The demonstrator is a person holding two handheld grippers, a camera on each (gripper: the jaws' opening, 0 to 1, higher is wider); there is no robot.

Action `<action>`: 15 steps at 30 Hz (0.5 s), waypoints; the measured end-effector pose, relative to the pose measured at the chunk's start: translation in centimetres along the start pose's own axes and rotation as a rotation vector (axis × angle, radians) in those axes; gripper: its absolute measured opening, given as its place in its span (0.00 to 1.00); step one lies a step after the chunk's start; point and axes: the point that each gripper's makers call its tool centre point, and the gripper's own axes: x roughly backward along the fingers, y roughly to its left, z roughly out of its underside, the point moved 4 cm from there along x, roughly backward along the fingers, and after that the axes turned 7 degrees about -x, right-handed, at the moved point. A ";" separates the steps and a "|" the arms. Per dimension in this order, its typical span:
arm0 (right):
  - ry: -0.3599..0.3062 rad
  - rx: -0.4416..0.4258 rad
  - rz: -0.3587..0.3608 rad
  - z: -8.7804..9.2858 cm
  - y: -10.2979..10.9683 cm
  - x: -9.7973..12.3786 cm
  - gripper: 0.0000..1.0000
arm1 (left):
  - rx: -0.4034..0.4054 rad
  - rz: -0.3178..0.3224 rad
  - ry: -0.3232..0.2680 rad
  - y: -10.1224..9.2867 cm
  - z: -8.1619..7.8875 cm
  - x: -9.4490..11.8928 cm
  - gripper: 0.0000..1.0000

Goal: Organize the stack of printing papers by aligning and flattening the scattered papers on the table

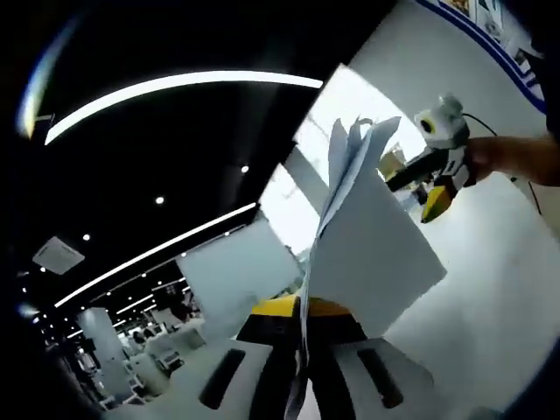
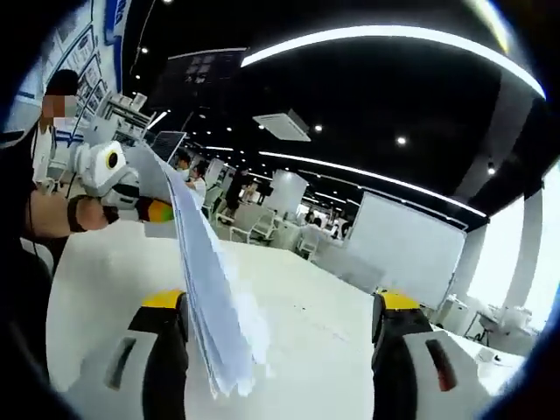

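The left gripper (image 1: pixel 297 367) is pinching the loose sheaf of thin white printing papers (image 1: pixel 367 236) edge-on between narrowed jaws, lifted off the smooth white table (image 1: pixel 490 315). The right gripper (image 2: pixel 278 350) is spreading wide, its left jaw touching the fanned, ragged sheet edges.

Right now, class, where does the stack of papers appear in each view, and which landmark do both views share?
Left gripper view: the stack of papers rises edge-on from bottom centre, up and right, pinched in this view's own claw.
Right gripper view: the stack runs from upper left to lower centre, beside the left jaw.
Shared landmark: the white table.
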 end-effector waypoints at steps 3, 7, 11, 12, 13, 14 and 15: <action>-0.018 -0.009 -0.083 -0.3 2.1 -0.7 0.77 | -0.025 0.007 0.003 -0.4 -0.2 -0.3 0.06; -0.024 -0.011 -0.150 -0.2 4.2 -1.9 0.66 | -0.052 0.015 0.002 -0.7 -0.6 -0.5 0.06; 0.000 -0.011 -0.175 0.6 5.0 -2.7 0.49 | -0.058 0.012 0.012 -0.6 -0.7 -0.6 0.06; -0.003 -0.041 -0.183 0.7 5.2 -2.8 0.45 | -0.050 0.012 0.010 -0.6 -0.7 -0.6 0.06; -0.003 -0.061 -0.193 0.8 5.4 -2.9 0.41 | -0.042 0.013 0.008 -0.6 -0.8 -0.6 0.06; -0.005 -0.069 -0.198 0.9 5.4 -2.9 0.36 | -0.036 0.015 0.006 -0.6 -0.8 -0.6 0.06; -0.006 -0.075 -0.197 0.9 5.4 -3.0 0.30 | -0.031 0.016 0.005 -0.6 -0.8 -0.7 0.06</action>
